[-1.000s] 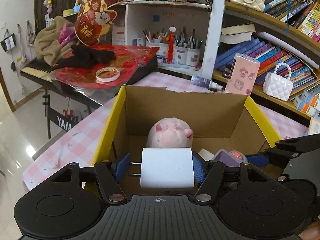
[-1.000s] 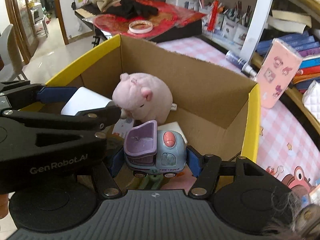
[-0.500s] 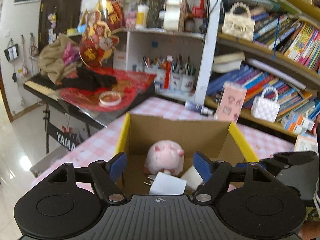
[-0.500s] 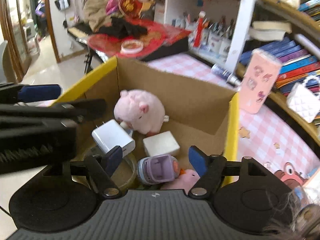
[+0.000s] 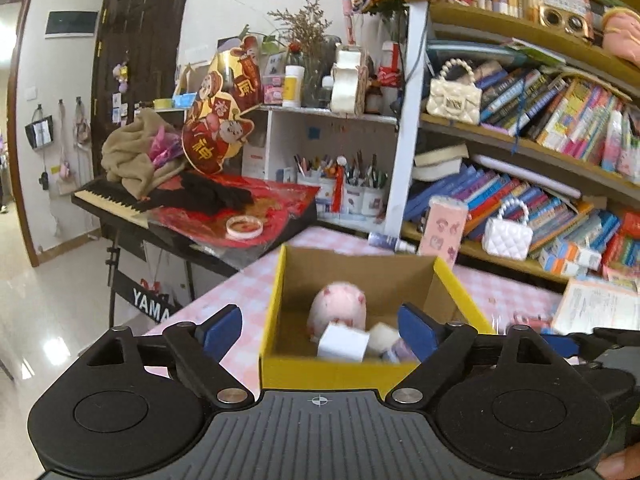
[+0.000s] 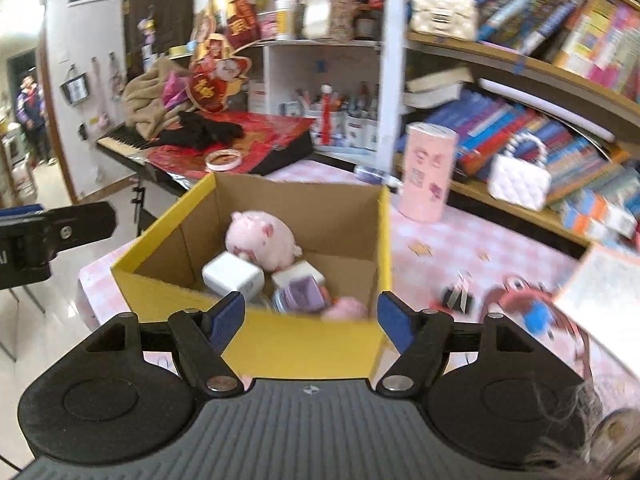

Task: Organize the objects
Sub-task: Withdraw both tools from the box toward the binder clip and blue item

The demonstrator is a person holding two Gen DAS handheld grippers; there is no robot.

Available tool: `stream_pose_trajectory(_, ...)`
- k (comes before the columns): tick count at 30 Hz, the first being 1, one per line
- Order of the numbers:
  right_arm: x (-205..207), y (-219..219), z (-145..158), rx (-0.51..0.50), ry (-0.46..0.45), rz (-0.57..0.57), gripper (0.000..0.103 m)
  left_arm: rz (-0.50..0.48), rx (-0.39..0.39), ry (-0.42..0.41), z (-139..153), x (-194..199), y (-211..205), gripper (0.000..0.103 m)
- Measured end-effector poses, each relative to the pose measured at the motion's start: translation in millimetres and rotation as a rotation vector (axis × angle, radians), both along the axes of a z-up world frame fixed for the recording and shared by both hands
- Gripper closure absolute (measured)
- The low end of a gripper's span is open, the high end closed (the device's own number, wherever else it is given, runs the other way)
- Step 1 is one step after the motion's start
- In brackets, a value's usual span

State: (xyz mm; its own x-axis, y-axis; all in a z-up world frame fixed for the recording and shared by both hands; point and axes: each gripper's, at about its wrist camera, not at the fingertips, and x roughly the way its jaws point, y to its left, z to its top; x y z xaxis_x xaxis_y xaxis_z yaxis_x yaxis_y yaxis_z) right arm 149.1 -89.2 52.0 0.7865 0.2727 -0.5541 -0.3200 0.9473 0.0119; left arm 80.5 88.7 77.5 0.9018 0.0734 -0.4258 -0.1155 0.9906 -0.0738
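Above the box (image 6: 260, 344), my left tool (image 5: 320, 330) is opening, empty; my right tool (image 6: 310, 316) stands spread, empty. Charger (image 6: 232, 276) and truck (image 6: 302, 298), gripped a second ago, now lie inside beside the pig (image 6: 262, 240): both stowed, tools free for the next item.

The yellow-edged cardboard box (image 6: 256, 344) is open on top, so a hand can go in from above. Its floor is crowded: a pink plush pig (image 6: 262, 240), a white square charger (image 6: 232, 276), a purple toy truck (image 6: 302, 298) and more small things fill it. The bare pink checked tablecloth (image 6: 452, 248) right of the box has room. A tall pink carton (image 6: 428, 174) stands just behind, and black binder clips (image 6: 456, 298) lie nearby.
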Motion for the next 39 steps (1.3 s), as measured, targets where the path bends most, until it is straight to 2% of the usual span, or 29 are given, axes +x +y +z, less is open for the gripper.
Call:
stream_pose_trajectory(11,-87,-34,-31,0.015,0.033,-0.195,0.031,-0.021,0.022,0.099,-38,-57,-25,0.015)
stream_pose_trajectory(18,-131,-45,-46,-0.007,0.067,-0.253,0.030,-0.052,0.034,0.134,-52,-81,-38,0.015)
stream_pose_trajectory(28,-165,-61,-46,-0.017,0.061,-0.342,0.027,-0.131,0.034,0.158,-60,-96,-57,0.012)
stream_pose_trajectory(39,-184,-98,-45,-0.032,0.069,-0.507,0.023,-0.282,0.031,0.188,-67,-85,-97,0.011)
